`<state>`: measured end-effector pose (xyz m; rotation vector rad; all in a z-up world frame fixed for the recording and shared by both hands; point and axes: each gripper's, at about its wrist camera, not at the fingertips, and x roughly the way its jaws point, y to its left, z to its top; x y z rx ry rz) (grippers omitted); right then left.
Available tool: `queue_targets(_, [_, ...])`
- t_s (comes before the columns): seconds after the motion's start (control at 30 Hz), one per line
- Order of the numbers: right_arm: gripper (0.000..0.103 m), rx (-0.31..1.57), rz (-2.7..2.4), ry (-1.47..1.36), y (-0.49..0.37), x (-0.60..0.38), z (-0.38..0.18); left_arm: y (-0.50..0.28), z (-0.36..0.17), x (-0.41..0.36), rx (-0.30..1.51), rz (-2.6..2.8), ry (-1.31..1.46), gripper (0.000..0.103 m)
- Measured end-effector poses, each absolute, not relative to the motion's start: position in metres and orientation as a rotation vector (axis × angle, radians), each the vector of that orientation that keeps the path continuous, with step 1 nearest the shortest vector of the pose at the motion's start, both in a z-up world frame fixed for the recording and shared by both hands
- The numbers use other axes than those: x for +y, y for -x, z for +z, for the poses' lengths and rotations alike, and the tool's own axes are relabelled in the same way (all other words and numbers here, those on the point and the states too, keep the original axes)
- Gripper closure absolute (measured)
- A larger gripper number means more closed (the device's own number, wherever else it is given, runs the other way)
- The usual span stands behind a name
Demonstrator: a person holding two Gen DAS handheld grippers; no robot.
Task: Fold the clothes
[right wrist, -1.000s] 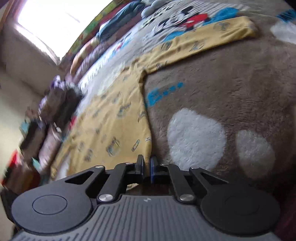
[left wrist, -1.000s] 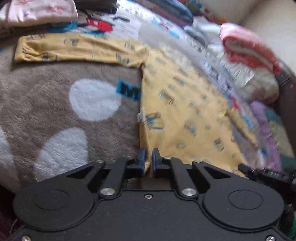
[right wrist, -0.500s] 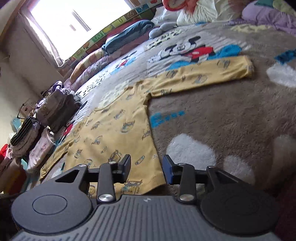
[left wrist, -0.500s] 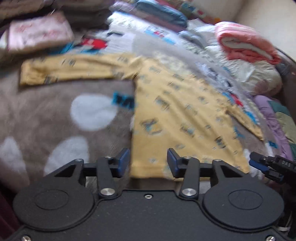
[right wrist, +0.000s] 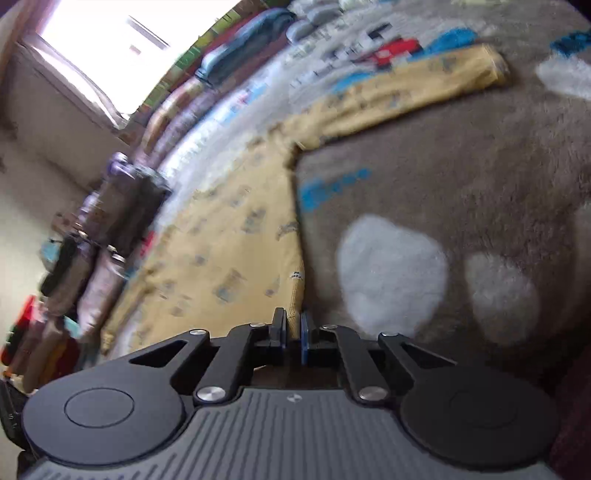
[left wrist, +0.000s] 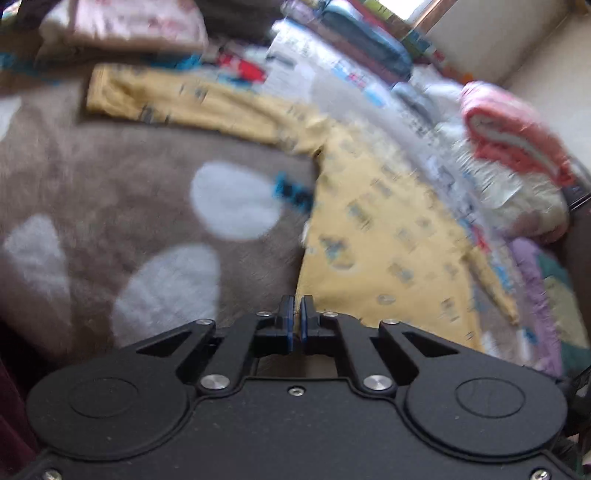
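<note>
Yellow shirt (left wrist: 388,236) lies flat on the brown blanket (left wrist: 110,177) w/ white spots, body running away from both cameras, one sleeve (left wrist: 177,99) stretched out sideways toward the folded pink pile (left wrist: 122,26).

Left gripper (left wrist: 294,317): jaws have just been closing, now pinched together on the near hem corner of the shirt; only a thin bit of cloth between the pads. Right gripper (right wrist: 291,325): jaws also just been closing, now nearly together w/ the hem edge of the shirt (right wrist: 229,240) clamped between them, at what looks like the same side seam.

Step in hand, prob: lift the hem and carry it up toward the collar, or fold the side over. To do it well: check both grips hold both layers, not just the top one. Raise both hands evenly, keep hem taut betw. them so no sag or twist. Sleeve is still out; tuck it in first or the fold comes out lumpy. Fleece blanket may drag the cloth, so lift clear, don't slide.
</note>
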<state>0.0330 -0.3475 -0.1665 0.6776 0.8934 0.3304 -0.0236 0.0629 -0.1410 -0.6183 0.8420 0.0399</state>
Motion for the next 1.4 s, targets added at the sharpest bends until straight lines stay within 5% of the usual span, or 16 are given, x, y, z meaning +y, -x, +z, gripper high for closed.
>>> queue_targets(0.17, [0.081, 0.835, 0.29, -0.676, -0.024, -0.354, -0.156, 0.028, -0.128, 0.063, 0.815, 0.043, 0.606, 0.091])
queue_targets(0.3, [0.081, 0.717, 0.302, -0.629, -0.013, -0.354, -0.135, 0.027, -0.114, 0.043, 0.757, -0.019, 0.5, 0.087])
queue_targets(0.37, [0.081, 0.676, 0.363, -0.59, -0.013, -0.347, -0.127, 0.025, -0.109, 0.031, 0.734, -0.064, 0.441, 0.074])
queue_targets(0.43, [0.077, 0.702, 0.413, -0.546, -0.018, -0.336, -0.128, 0.011, -0.126, 0.024, 0.826, -0.06, 0.413, 0.058])
queue_targets(0.5, [0.057, 0.839, 0.4, -0.514, -0.032, -0.326, -0.145, 0.002, -0.137, 0.021, 0.886, -0.053, 0.41, 0.056])
queue_targets(0.63, [0.06, 0.837, 0.368, -0.628, -0.03, -0.343, -0.147, 0.009, -0.115, 0.026, 0.838, -0.065, 0.447, 0.051])
queue_targets(0.7, [0.054, 0.76, 0.368, -0.678, -0.021, -0.354, -0.138, 0.009, -0.1, 0.032, 0.821, -0.072, 0.504, 0.043])
queue_targets(0.83, [0.049, 0.681, 0.404, -0.786, -0.019, -0.369, -0.134, -0.005, -0.07, 0.04, 0.808, -0.077, 0.561, 0.006])
queue_targets(1.0, [0.028, 0.638, 0.401, -0.887, -0.021, -0.38, -0.139, -0.021, -0.057, 0.047, 0.693, -0.123, 0.551, 0.004])
queue_targets(1.4, [0.027, 0.532, 0.269, -1.135, -0.025, -0.416, -0.163, -0.017, -0.12, 0.08, 0.614, -0.069, 0.706, 0.009])
